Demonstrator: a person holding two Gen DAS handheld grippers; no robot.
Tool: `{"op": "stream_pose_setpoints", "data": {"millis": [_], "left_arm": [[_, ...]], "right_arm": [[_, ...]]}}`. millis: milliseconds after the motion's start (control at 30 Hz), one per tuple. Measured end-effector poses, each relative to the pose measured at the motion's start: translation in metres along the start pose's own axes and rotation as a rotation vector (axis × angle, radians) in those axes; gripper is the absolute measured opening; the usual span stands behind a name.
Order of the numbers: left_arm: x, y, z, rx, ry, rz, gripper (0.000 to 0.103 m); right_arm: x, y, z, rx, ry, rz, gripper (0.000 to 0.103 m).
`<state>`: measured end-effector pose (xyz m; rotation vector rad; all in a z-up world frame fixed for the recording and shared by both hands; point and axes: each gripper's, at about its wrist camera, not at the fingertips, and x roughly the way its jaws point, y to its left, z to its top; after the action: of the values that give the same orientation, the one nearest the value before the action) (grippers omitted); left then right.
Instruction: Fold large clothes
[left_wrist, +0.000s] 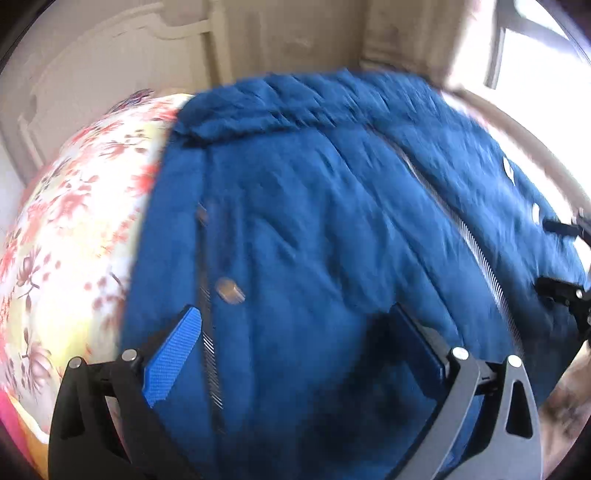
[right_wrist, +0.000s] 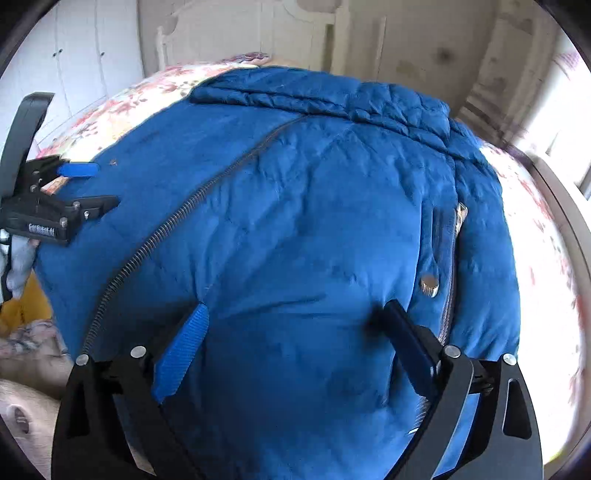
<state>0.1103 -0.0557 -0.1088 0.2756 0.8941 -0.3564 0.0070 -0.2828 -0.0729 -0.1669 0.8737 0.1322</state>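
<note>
A large blue padded jacket (left_wrist: 314, 206) lies spread on the bed and fills both views; its collar (right_wrist: 295, 96) is at the far end. The open front zipper (right_wrist: 166, 229) runs diagonally across it, and a metal snap (right_wrist: 429, 286) sits beside a pocket. My left gripper (left_wrist: 295, 308) hovers open over the jacket's left part, with nothing pinched between its blue pads (left_wrist: 173, 354). My right gripper (right_wrist: 295, 306) stands open over the right part, its pads wide apart above the fabric. Each gripper shows at the edge of the other's view: the left gripper (right_wrist: 107, 184) and the right gripper (left_wrist: 565, 291).
A floral bedspread (left_wrist: 74, 221) shows to the left of the jacket and again on its right (right_wrist: 546, 258). A white headboard (right_wrist: 240, 33) and wall stand behind the bed. A bright window (left_wrist: 535, 44) is at right, and yellow cloth (right_wrist: 26, 306) at the near left.
</note>
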Motion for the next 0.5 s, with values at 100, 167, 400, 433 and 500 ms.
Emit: {"op": "stream_pose_setpoints", "data": {"millis": [100, 167, 400, 433, 500], "left_arm": [[0.001, 0.002, -0.008, -0.031, -0.042, -0.008, 0.101], [-0.003, 0.009, -0.004, -0.056, -0.015, -0.017, 0.101], [-0.040, 0.054, -0.041, -0.172, -0.091, 0.010, 0.101], [-0.041, 0.062, -0.049, -0.199, -0.080, 0.013, 0.101], [-0.042, 0.077, -0.065, -0.244, -0.061, 0.004, 0.101]], "right_arm": [[-0.003, 0.002, -0.005, 0.018, -0.010, -0.017, 0.091], [-0.009, 0.000, -0.002, 0.015, 0.035, -0.010, 0.091], [-0.072, -0.078, -0.057, 0.280, -0.104, -0.105, 0.081], [-0.075, -0.087, -0.067, 0.313, -0.097, -0.105, 0.080], [-0.081, -0.101, -0.096, 0.383, -0.064, -0.096, 0.079]]}}
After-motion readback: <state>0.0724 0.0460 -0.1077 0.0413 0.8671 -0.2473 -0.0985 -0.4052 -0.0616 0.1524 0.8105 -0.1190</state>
